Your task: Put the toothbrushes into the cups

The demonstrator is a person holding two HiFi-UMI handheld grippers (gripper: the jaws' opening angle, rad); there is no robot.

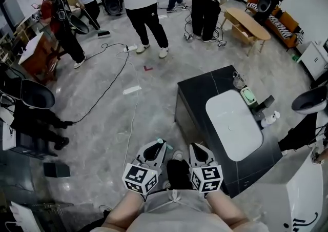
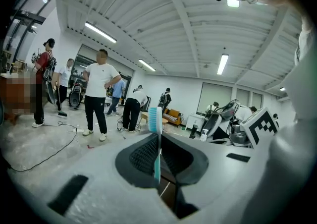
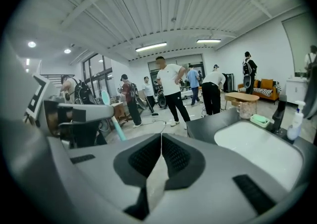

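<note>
2 claws hang low in front of the person in the head view, the left claw [image 1: 155,150] and the right claw [image 1: 198,151]. Both are short of the dark stone bench [image 1: 195,95] with its white oval basin [image 1: 233,123]. What looks like a clear glass cup [image 1: 239,80] stands near the bench's far edge.

In the left gripper view, the jaws pinch a teal plastic toothbrush [image 2: 155,119] by its handle, bristles up, probably so it can drop in handle-first.

In the right gripper view, the jaws are pressed together with nothing between them.
</note>
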